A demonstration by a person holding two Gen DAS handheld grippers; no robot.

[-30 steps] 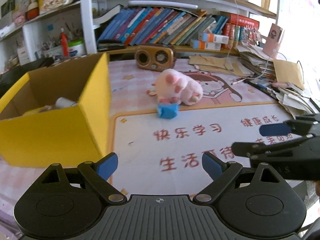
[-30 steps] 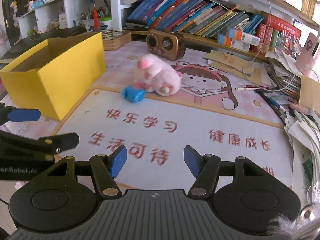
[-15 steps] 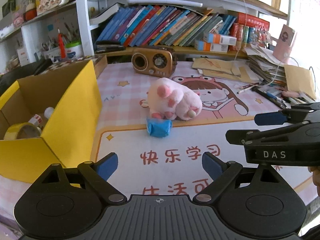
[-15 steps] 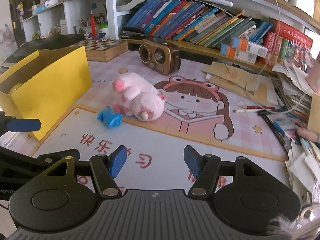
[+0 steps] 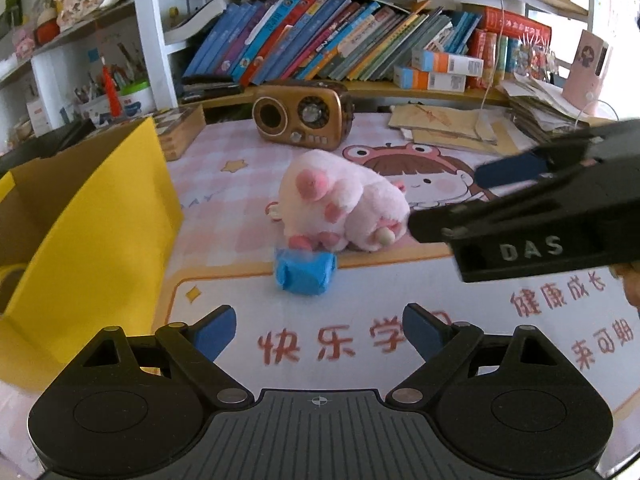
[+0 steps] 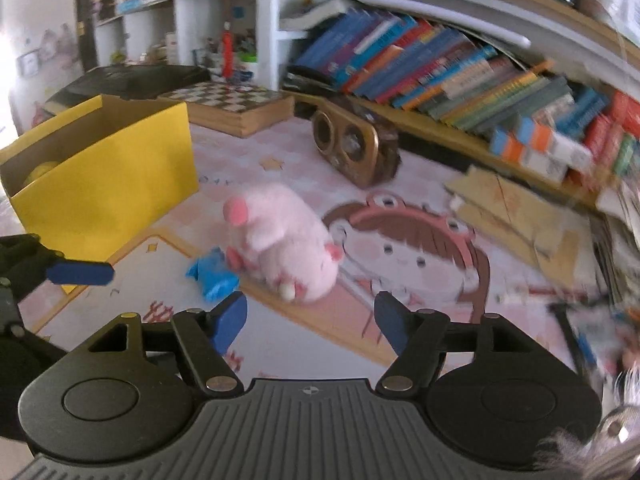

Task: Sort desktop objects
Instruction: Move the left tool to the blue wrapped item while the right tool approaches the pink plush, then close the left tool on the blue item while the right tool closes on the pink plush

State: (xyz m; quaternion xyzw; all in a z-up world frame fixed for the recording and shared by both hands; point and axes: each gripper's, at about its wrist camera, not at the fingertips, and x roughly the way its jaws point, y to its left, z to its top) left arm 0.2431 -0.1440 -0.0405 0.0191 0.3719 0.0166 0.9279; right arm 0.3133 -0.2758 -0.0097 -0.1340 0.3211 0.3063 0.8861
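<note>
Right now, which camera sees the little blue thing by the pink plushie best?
The left wrist view: the blue thing lies sharp, near and whole before the pink plushie. The right wrist view shows it blurred and sideways.

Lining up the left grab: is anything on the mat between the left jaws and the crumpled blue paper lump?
No. In the left wrist view only bare printed desk mat separates the open left gripper from the crumpled blue paper lump.

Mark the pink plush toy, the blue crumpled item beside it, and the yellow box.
pink plush toy (image 5: pixel 344 204), left wrist view, on its furry body.
blue crumpled item (image 5: pixel 305 274), left wrist view, on its front face.
yellow box (image 6: pixel 120 184), right wrist view, on its yellow outer wall.
</note>
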